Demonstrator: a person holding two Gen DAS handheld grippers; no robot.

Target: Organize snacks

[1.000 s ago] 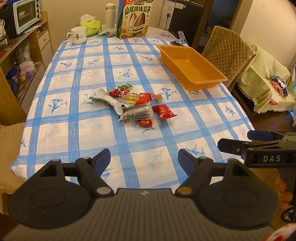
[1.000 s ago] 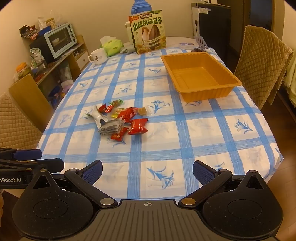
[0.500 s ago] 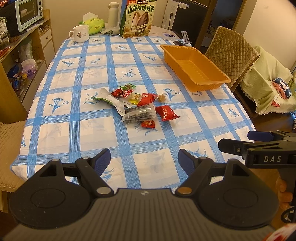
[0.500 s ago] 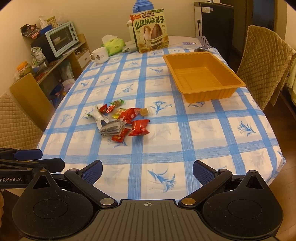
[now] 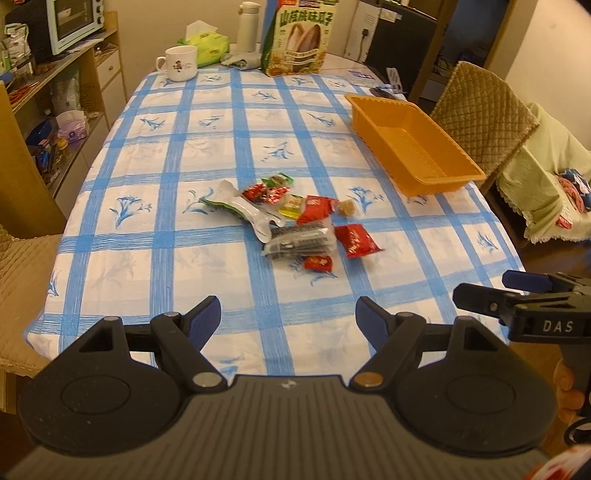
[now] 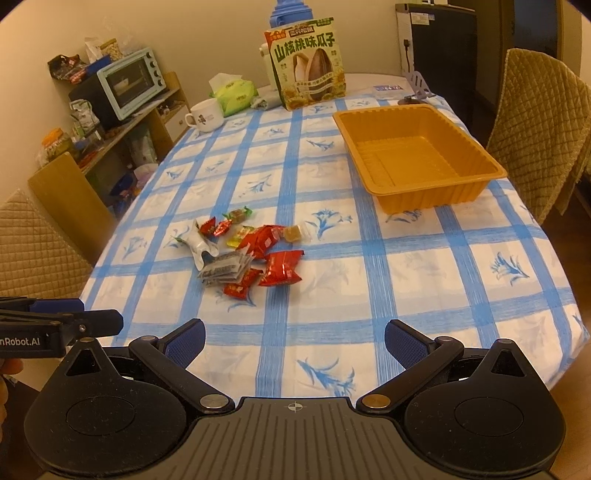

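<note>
A pile of small wrapped snacks lies in the middle of the blue-checked tablecloth; it also shows in the right wrist view. It holds red packets, a silver-green pouch and a dark clear pack. An empty orange tray stands at the right of the table, also in the right wrist view. My left gripper is open and empty above the near table edge. My right gripper is open and empty, also at the near edge, to the right of the left one.
A big sunflower-seed bag, a white mug, a tissue pack and a bottle stand at the far end. Quilted chairs flank the table. A shelf with a toaster oven is on the left.
Both grippers have moved forward a little toward the table and the snack pile. Both stay open. Nothing on the table has moved.
</note>
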